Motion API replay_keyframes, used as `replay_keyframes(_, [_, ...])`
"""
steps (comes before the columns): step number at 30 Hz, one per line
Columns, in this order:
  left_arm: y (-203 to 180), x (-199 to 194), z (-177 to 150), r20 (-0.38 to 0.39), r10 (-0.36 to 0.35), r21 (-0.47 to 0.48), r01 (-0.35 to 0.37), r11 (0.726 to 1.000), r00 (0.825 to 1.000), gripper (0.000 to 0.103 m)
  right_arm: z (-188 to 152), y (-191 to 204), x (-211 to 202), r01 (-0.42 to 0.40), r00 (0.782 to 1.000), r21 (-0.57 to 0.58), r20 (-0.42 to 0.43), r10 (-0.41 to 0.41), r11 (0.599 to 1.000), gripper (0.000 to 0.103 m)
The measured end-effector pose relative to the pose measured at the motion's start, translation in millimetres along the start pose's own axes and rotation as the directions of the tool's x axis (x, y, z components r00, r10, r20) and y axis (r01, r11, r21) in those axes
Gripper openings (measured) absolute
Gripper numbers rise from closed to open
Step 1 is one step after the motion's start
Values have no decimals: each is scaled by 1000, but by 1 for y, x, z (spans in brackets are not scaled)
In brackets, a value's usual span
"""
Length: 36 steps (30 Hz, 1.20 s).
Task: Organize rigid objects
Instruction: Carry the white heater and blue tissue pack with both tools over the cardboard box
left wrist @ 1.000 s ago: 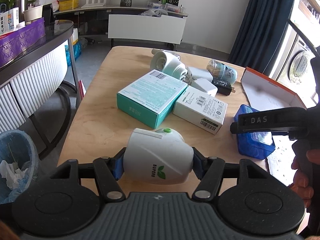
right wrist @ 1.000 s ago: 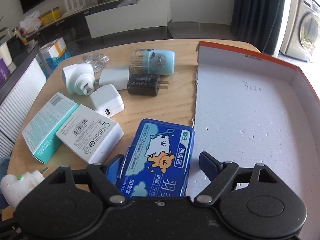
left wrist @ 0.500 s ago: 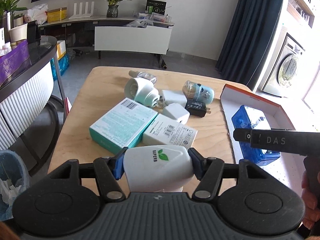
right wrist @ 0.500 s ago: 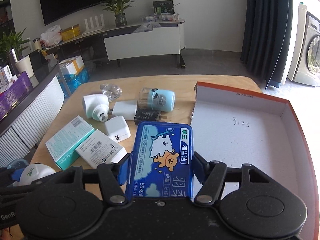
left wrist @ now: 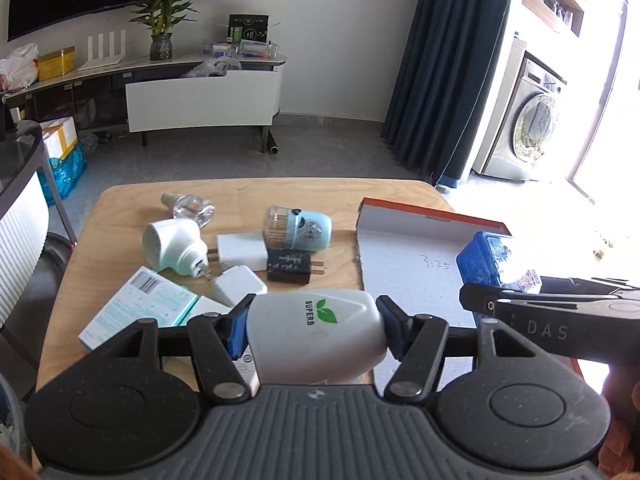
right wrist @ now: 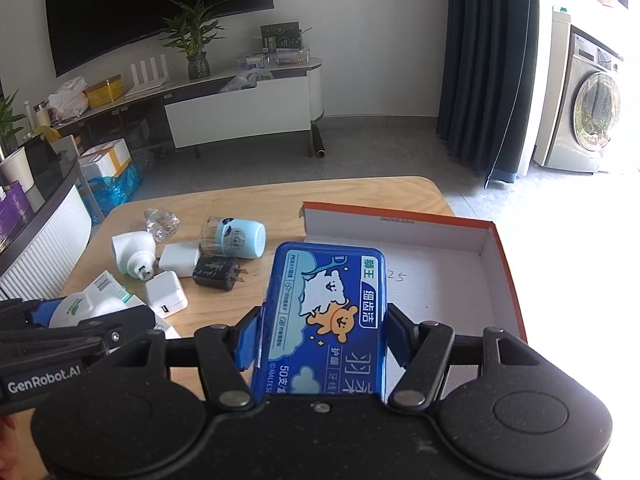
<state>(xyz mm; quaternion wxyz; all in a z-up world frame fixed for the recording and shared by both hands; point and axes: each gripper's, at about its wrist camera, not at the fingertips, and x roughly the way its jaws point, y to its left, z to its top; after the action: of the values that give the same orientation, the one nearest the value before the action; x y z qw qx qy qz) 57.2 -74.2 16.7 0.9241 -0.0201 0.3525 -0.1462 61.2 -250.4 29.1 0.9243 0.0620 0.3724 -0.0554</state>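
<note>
Currently I log: right gripper (right wrist: 322, 334) pinching blue floss box (right wrist: 326, 312), long axis pointing into the orange-rimmed tray (right wrist: 502, 264), already above it. Left gripper (left wrist: 312, 330) clamps white SUPERB bottle (left wrist: 316, 336) crosswise, just left of that tray.

surface: wooden table (left wrist: 120, 216); on it: orange-rimmed box (left wrist: 424, 216); chargers (left wrist: 242, 249); teal carton (left wrist: 136, 308)

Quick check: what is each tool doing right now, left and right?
Left tool: closed on the white plastic SUPERB plug-in device, lifted off the table.
Right tool: closed on the blue rectangular floss-pick box, lifted too.
</note>
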Motion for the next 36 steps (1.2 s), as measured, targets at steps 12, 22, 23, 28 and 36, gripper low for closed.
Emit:
replay_keyframes(12, [-45, 22, 11, -12, -69, 40, 70, 997, 998, 64, 7, -47, 4, 64, 998, 37, 14, -64, 997, 75])
replay_keyframes(22, [-66, 38, 18, -31, -90, 58, 92, 994, 995, 64, 17, -67, 12, 87, 996, 62, 20, -88, 994, 75])
replay_keyframes(23, [-67, 40, 19, -33, -91, 59, 93, 994, 995, 64, 18, -68, 13, 86, 996, 66, 19, -88, 994, 75])
replay_keyframes(28, [-74, 47, 22, -42, -104, 67, 106, 992, 994, 64, 22, -76, 19, 95, 995, 75, 16, -96, 993, 75])
replay_keyframes(36, [-83, 57, 23, -57, -117, 80, 121, 989, 992, 64, 25, -86, 28, 114, 993, 86, 12, -116, 990, 75])
